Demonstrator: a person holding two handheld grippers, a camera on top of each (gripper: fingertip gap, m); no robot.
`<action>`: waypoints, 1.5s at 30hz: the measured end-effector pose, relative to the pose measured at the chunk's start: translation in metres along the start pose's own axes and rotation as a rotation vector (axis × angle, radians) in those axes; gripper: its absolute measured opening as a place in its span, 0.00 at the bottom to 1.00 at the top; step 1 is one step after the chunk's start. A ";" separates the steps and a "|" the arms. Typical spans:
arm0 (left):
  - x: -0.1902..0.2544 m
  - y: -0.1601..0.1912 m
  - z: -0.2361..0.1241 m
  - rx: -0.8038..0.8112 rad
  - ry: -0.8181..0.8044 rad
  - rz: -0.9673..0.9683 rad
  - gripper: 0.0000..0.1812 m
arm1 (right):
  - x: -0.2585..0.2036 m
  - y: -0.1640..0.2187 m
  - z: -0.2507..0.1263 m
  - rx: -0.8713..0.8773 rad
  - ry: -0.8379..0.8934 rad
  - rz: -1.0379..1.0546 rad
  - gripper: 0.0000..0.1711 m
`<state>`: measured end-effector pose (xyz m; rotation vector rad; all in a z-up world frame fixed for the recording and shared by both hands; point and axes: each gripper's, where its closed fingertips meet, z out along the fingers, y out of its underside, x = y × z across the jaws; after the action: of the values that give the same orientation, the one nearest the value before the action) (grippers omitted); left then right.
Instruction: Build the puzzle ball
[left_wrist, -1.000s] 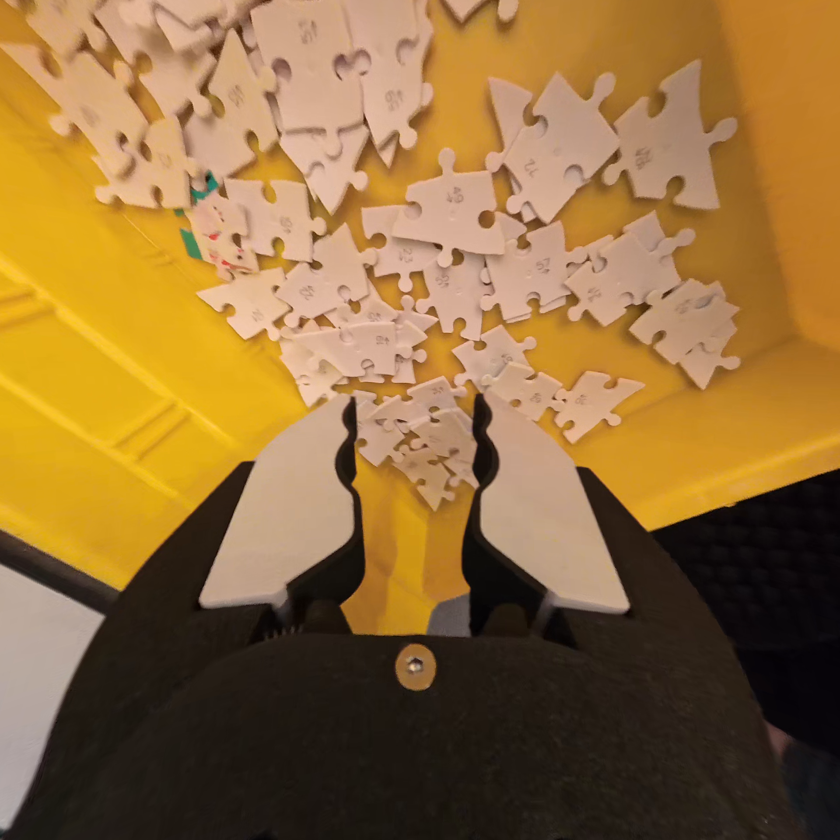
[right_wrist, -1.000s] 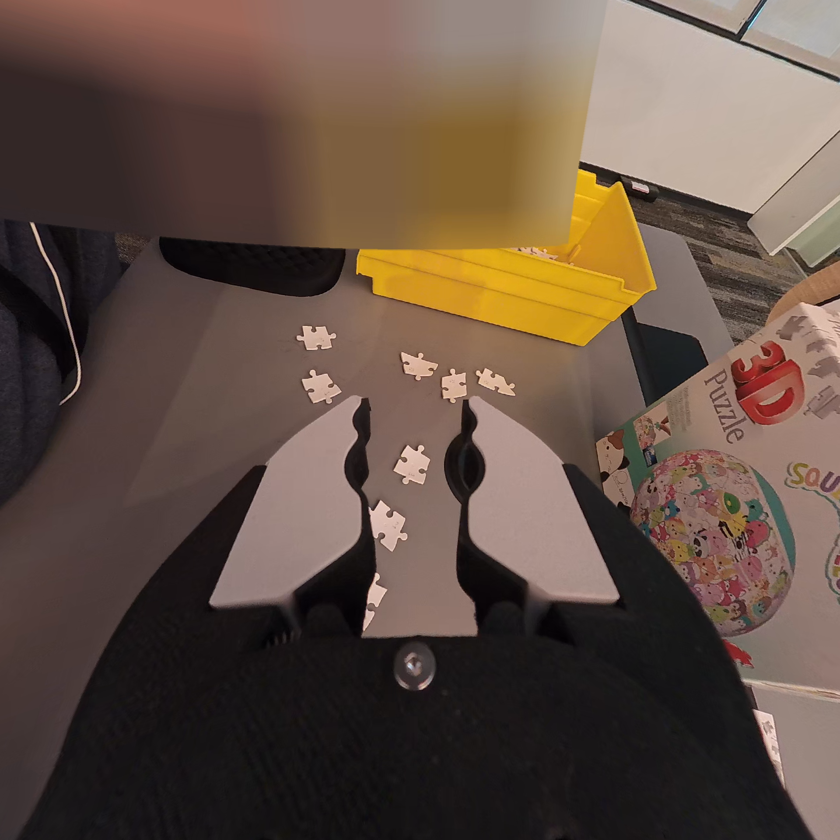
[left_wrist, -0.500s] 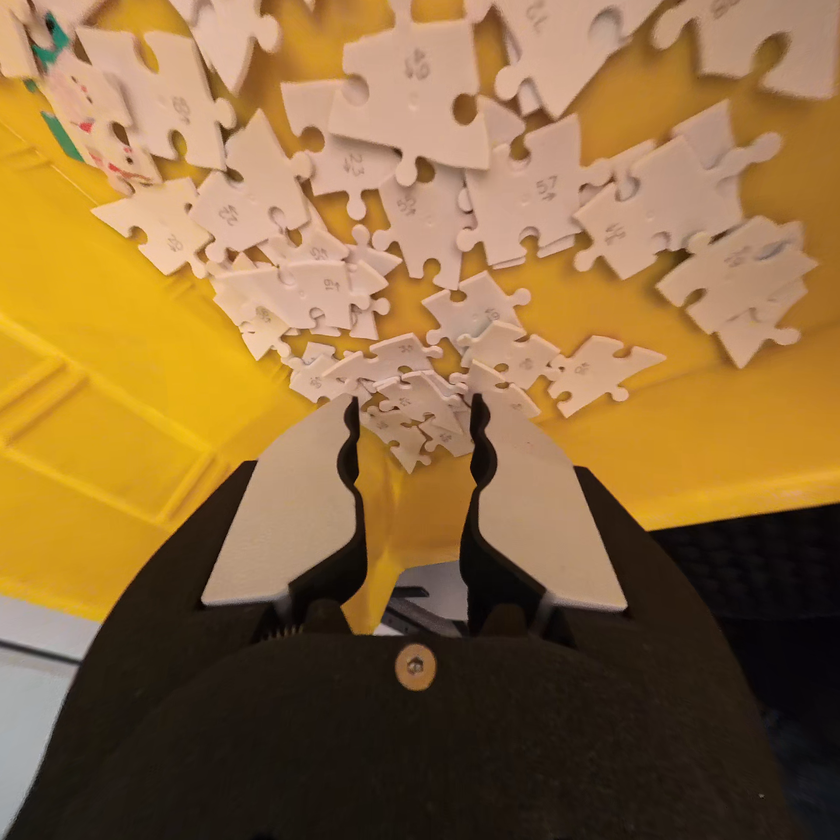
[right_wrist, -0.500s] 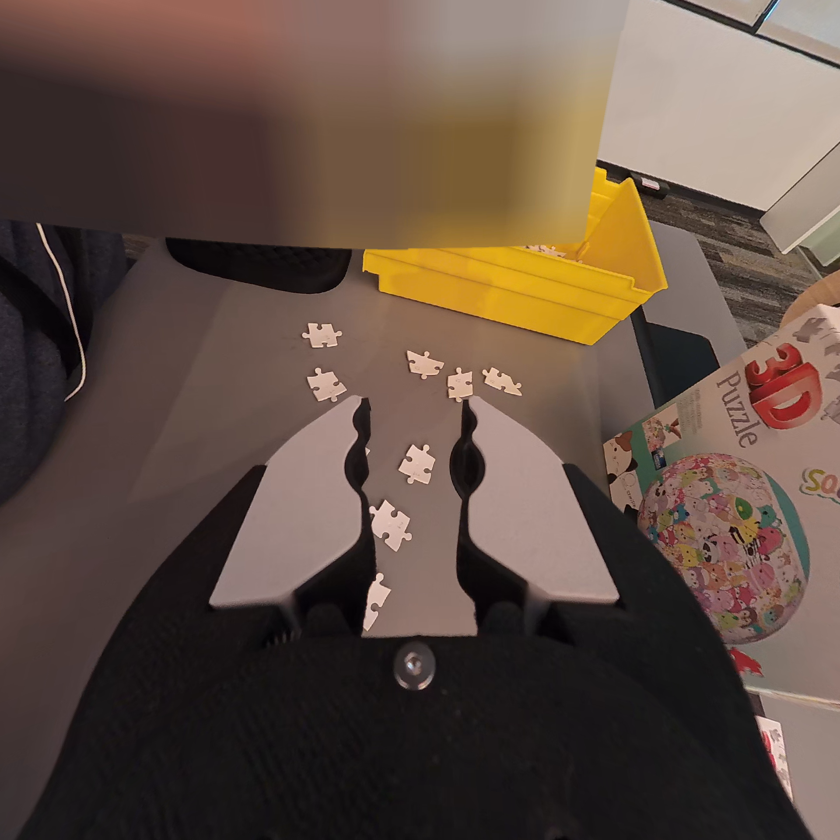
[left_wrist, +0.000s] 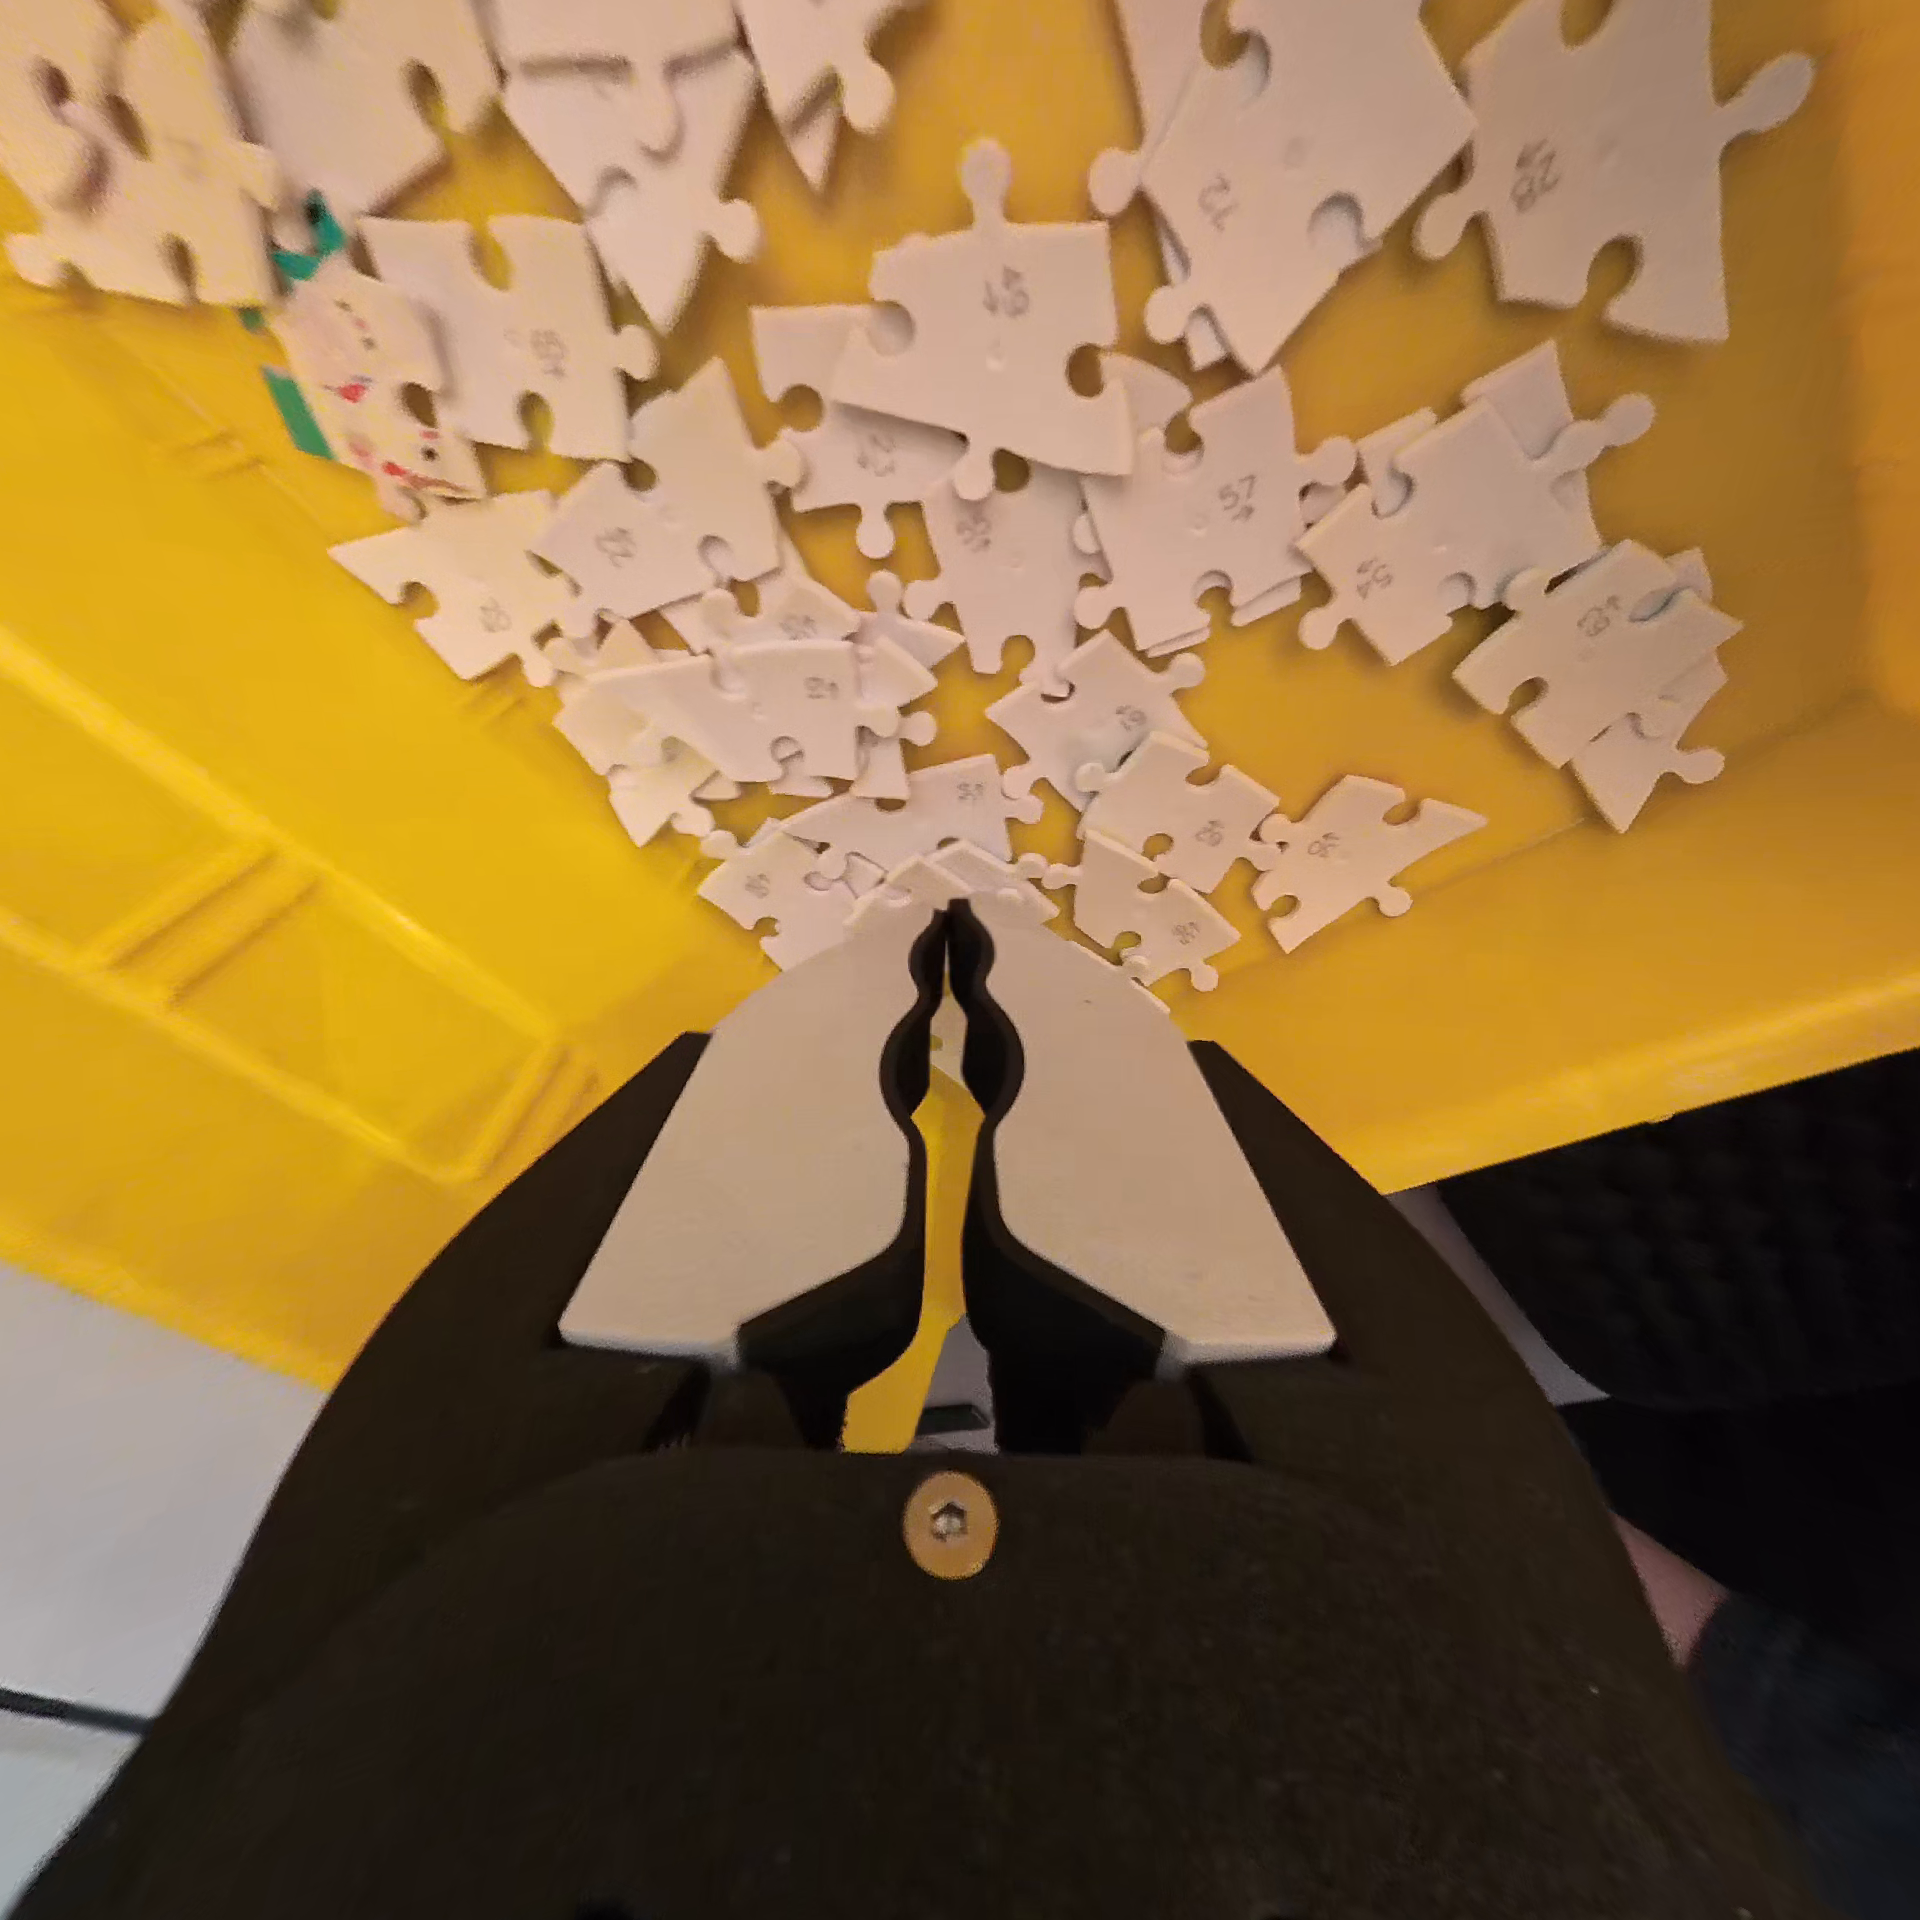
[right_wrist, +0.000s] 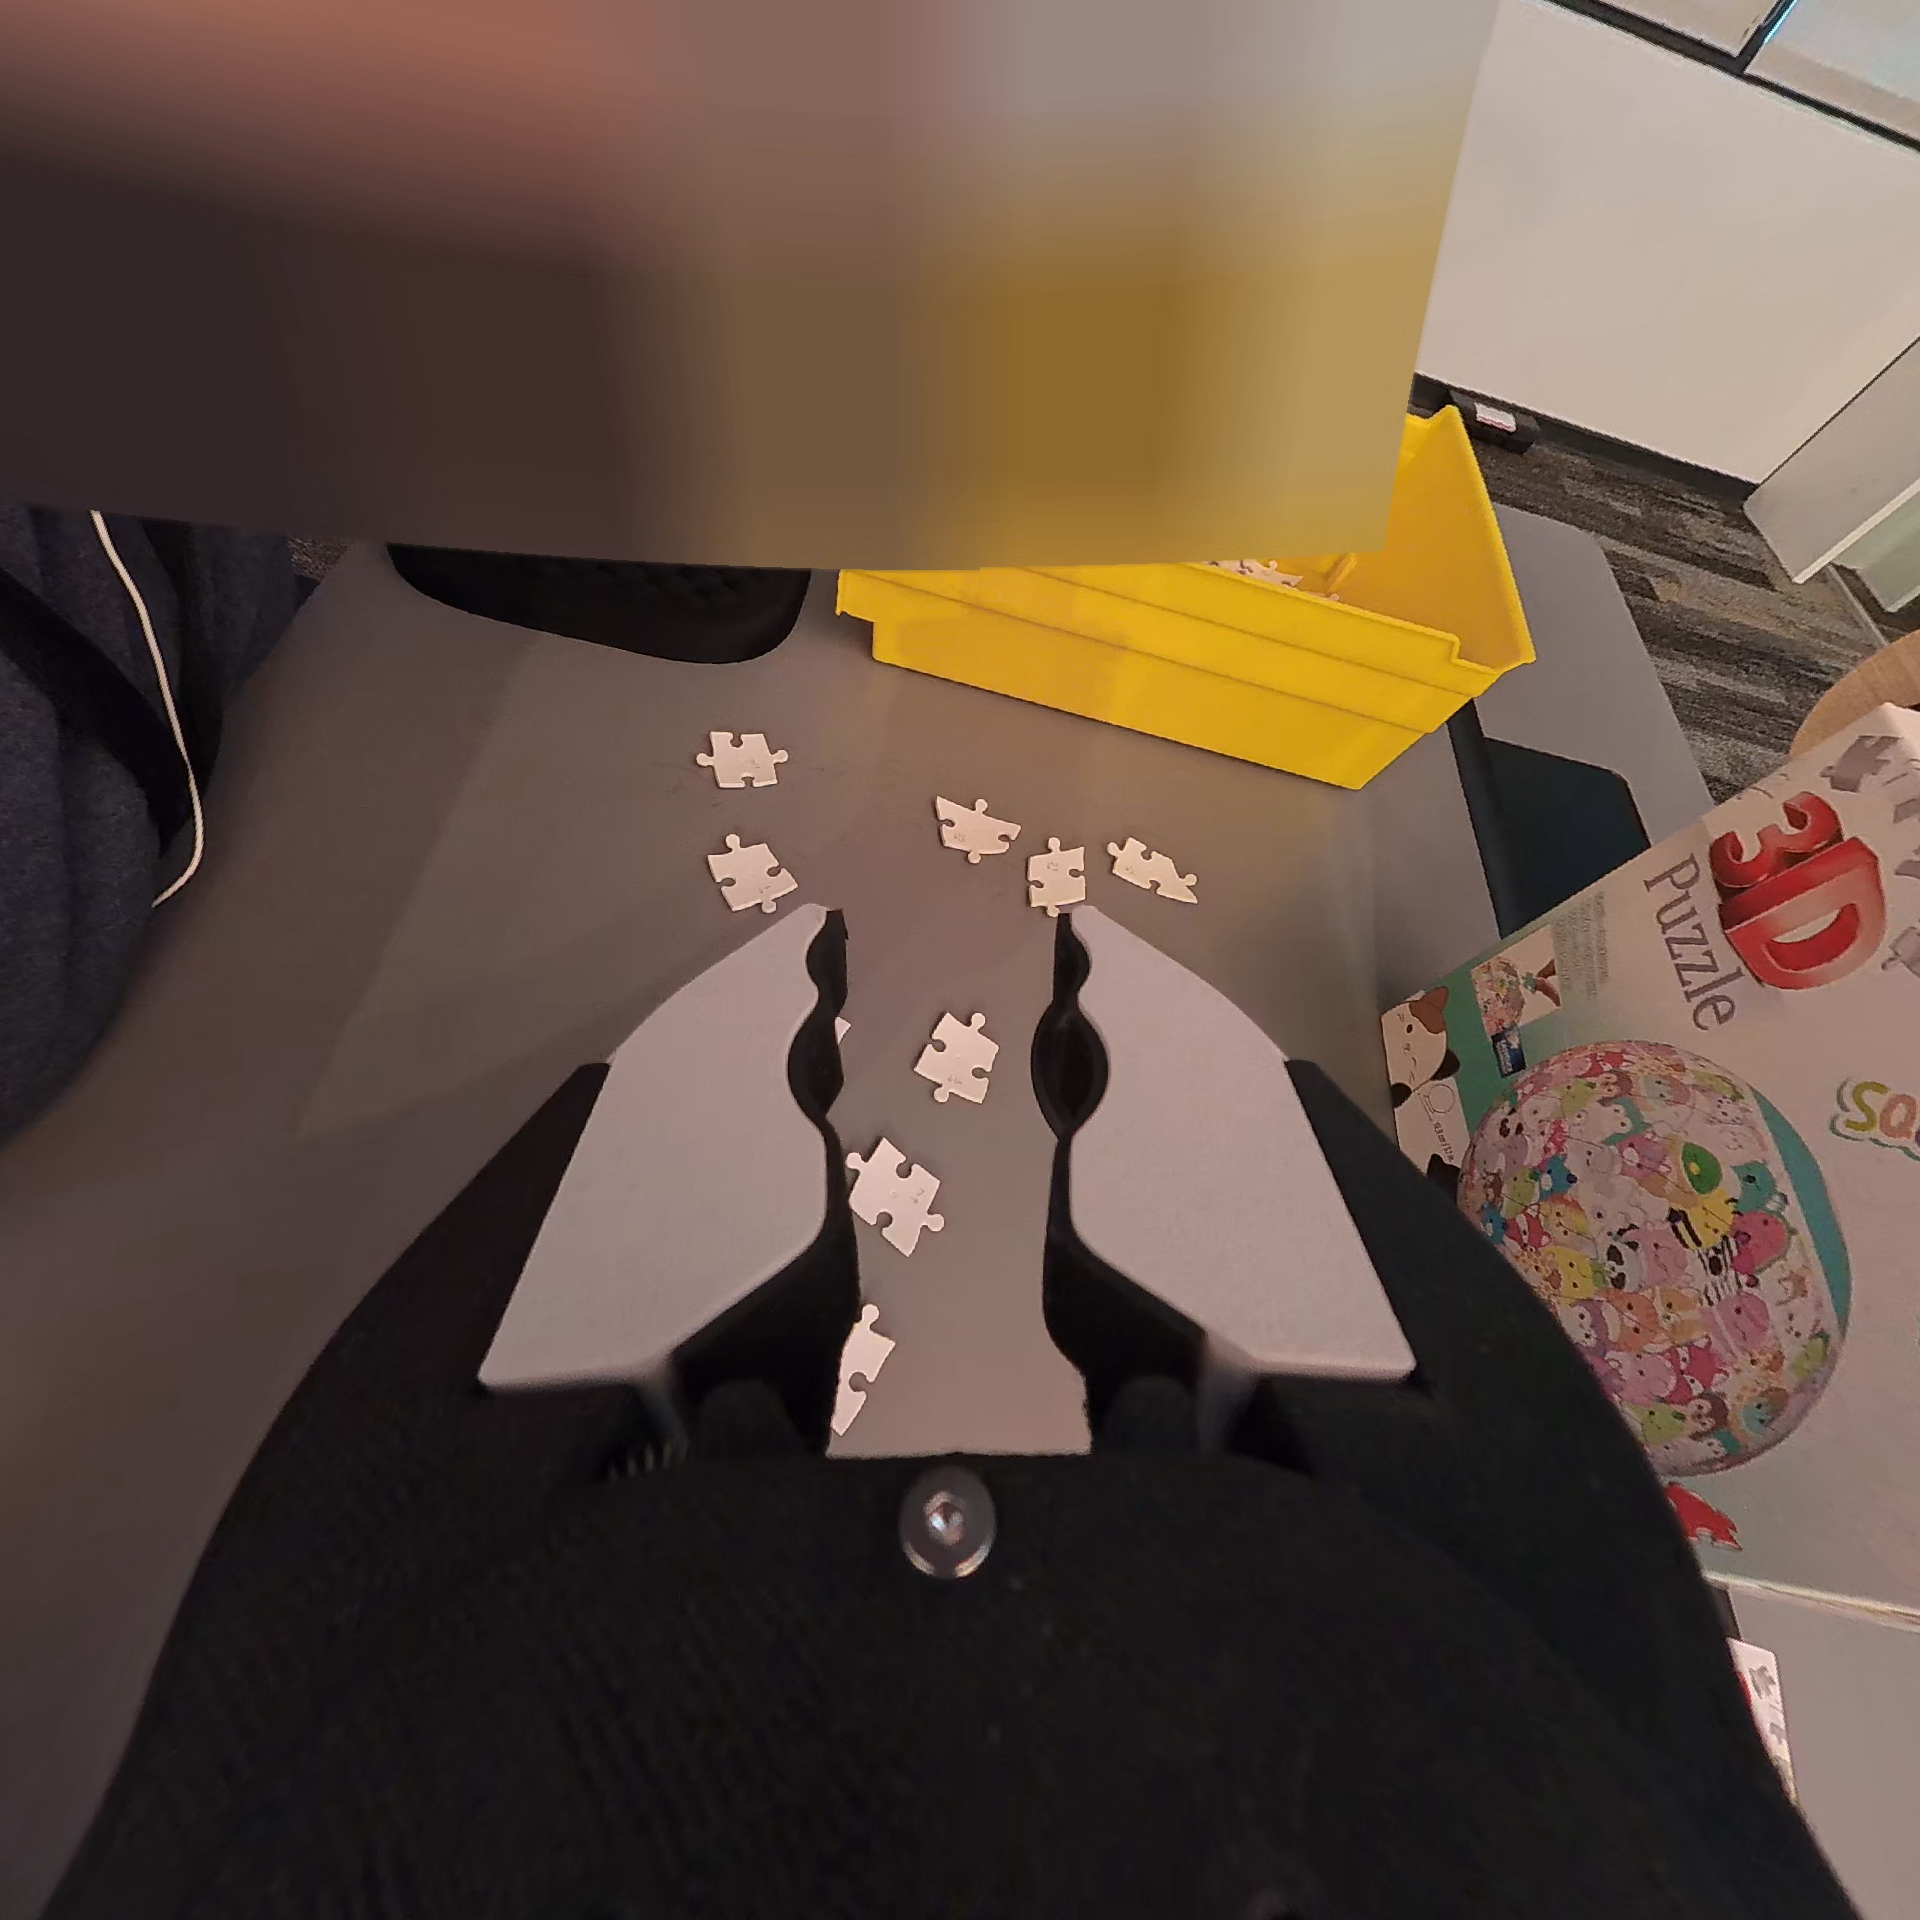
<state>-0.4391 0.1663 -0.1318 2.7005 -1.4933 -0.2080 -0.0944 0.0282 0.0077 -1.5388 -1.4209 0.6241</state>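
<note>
In the left wrist view my left gripper (left_wrist: 951, 912) is down in the yellow bin (left_wrist: 312, 935), among many white puzzle pieces lying face down. Its fingertips are shut on the edge of a white puzzle piece (left_wrist: 977, 871), which is tilted up from the pile. In the right wrist view my right gripper (right_wrist: 948, 920) is open and empty above the grey table (right_wrist: 468, 935). Several loose white pieces lie on the table. One piece (right_wrist: 957, 1057) shows between the fingers but lies flat below them, untouched.
The yellow bin (right_wrist: 1195, 665) stands at the back of the table. The puzzle's printed box (right_wrist: 1683, 1195) lies at the right. A person's dark sleeve (right_wrist: 62, 779) is at the left edge. A blurred patch covers the top of the right wrist view.
My left gripper pushed into the pile near the bin's front wall and shut its open jaws on a piece there. The right gripper stayed open and hardly moved.
</note>
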 end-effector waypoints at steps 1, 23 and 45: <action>-0.001 0.000 -0.001 0.005 0.007 -0.009 0.00 | 0.000 0.000 0.000 0.000 0.001 0.001 0.23; 0.002 0.008 0.010 -0.068 0.000 0.112 0.22 | -0.002 0.003 0.003 -0.016 -0.017 0.003 0.23; -0.020 -0.033 -0.009 0.196 0.001 -0.101 0.28 | -0.001 0.006 0.003 -0.025 -0.017 0.007 0.23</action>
<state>-0.4203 0.2010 -0.1248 2.9308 -1.4486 -0.0666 -0.0944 0.0285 0.0008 -1.5625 -1.4415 0.6275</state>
